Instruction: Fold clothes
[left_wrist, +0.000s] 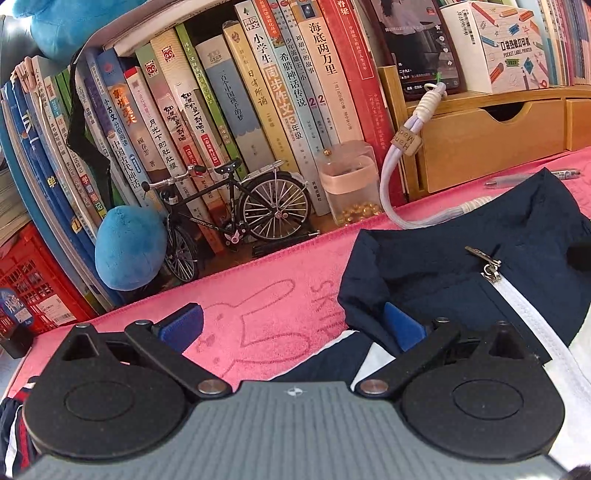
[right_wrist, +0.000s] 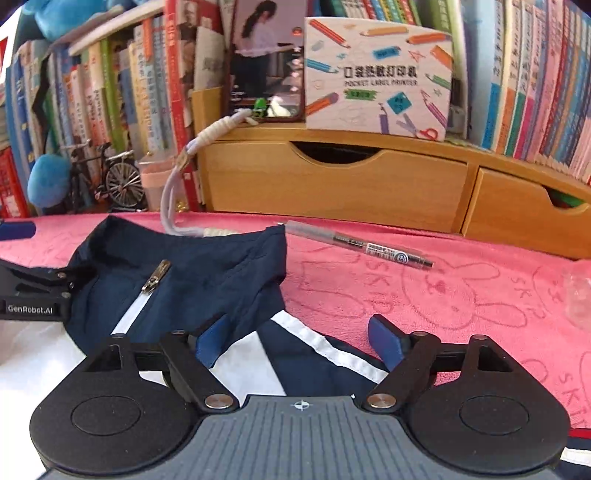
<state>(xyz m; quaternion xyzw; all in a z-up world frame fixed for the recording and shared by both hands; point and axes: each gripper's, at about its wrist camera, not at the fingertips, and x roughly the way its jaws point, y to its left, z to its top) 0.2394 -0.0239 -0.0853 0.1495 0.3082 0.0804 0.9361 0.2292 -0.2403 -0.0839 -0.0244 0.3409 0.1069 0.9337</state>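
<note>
Books (left_wrist: 236, 110) stand packed in a row along the back, behind a surface covered by a pink towel (left_wrist: 266, 295) stamped with rabbit outlines. On that towel lies a navy and white jacket (left_wrist: 461, 258), its collar toward the books and its white zipper pull (left_wrist: 489, 267) lying at the collar opening. Seen from the left wrist, the left hand-held gripper (left_wrist: 295, 325) is released, its 2 blue pads spread wide: one pad (left_wrist: 183, 325) sits over bare towel, the other rests against the navy collar edge, and nothing is caught between them. From the right wrist, the right hand-held gripper (right_wrist: 299, 339) is likewise released, with one blue pad (right_wrist: 210, 341) over the jacket's navy and white shoulder panel and the other over the towel just beside the garment's white stripe. At the back, a miniature bicycle (left_wrist: 229, 214) stands beside a blue plush toy (left_wrist: 129, 247), next to a clear jar (left_wrist: 349, 184) holding small gold pieces. A wooden drawer unit (right_wrist: 332, 181) carries a pocket label printer box (right_wrist: 376, 77) and a phone, whose lanyard (right_wrist: 177, 184) trails down onto the collar. A pen (right_wrist: 369, 247) lies on the towel near the collar's far corner.
</note>
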